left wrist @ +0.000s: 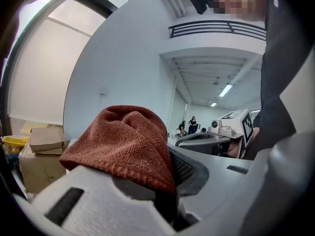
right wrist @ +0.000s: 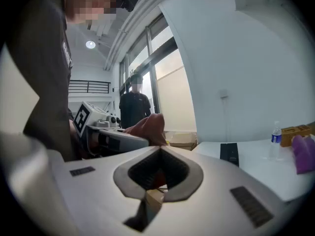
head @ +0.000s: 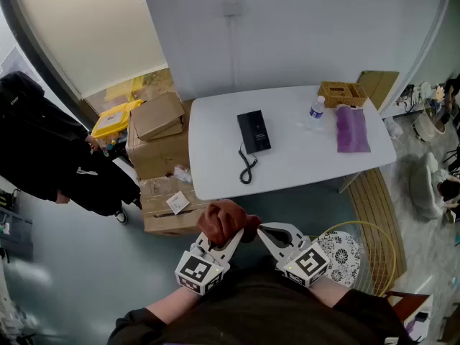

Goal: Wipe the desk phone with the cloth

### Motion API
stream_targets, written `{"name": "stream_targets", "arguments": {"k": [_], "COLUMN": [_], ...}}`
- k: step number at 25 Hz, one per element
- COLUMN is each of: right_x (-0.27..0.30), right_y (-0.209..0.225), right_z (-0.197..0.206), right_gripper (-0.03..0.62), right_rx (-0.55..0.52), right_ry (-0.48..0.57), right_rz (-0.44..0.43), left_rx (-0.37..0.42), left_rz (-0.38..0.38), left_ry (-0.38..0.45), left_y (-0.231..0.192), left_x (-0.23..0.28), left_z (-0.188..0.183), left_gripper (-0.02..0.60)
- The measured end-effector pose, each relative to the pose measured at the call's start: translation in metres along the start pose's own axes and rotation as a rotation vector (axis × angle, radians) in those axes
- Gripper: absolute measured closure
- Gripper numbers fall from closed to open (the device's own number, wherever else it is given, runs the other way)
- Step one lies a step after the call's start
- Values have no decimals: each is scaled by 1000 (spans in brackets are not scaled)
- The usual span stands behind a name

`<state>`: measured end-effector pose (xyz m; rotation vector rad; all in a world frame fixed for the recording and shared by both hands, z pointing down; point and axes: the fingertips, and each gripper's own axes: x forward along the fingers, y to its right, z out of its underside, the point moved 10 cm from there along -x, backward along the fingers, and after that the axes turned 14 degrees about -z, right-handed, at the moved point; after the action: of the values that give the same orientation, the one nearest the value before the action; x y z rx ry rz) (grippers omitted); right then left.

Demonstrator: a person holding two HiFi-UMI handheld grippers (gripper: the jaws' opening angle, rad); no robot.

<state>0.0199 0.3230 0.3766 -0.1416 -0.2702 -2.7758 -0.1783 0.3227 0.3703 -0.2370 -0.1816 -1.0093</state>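
**Cloth clamped in left jaws, phone far up the frame**

At the bottom centre of the head view, the left gripper (head: 231, 237) pinches a bunched rust-red cloth (head: 224, 220), which bulges above its jaws. Just beside it, the right gripper (head: 267, 233) has its jaws closed together on nothing. The black desk phone (head: 254, 131) lies mid-frame on the white table (head: 302, 164), well apart from both.

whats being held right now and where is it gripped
The left gripper clamps the bunched red-brown cloth by its lower folds; the right gripper is shut and empty.
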Motion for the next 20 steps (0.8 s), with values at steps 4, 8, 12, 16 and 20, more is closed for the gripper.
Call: {"name": "stream_targets", "arguments": {"k": [4, 8, 12, 16, 20], "right_x": [1, 0, 0, 3, 10], "right_y": [1, -2, -3, -4, -9], "right_z": [0, -1, -1, -2, 0], "right_gripper": [568, 568, 568, 568, 568], "right_rx": [3, -1, -3, -1, 7], "right_ry": [-7, -9, -11, 0, -1], "right_rz": [0, 0, 3, 7, 24], "left_rx": [0, 4, 7, 9, 4], "left_rz": [0, 5, 11, 17, 20], "left_ry": [-2, 3, 5, 8, 9], "left_y": [-2, 0, -1, -5, -12], "left_x": [0, -1, -2, -4, -7], "left_z": [0, -1, -1, -1, 1], "left_gripper": [525, 523, 525, 525, 525]}}
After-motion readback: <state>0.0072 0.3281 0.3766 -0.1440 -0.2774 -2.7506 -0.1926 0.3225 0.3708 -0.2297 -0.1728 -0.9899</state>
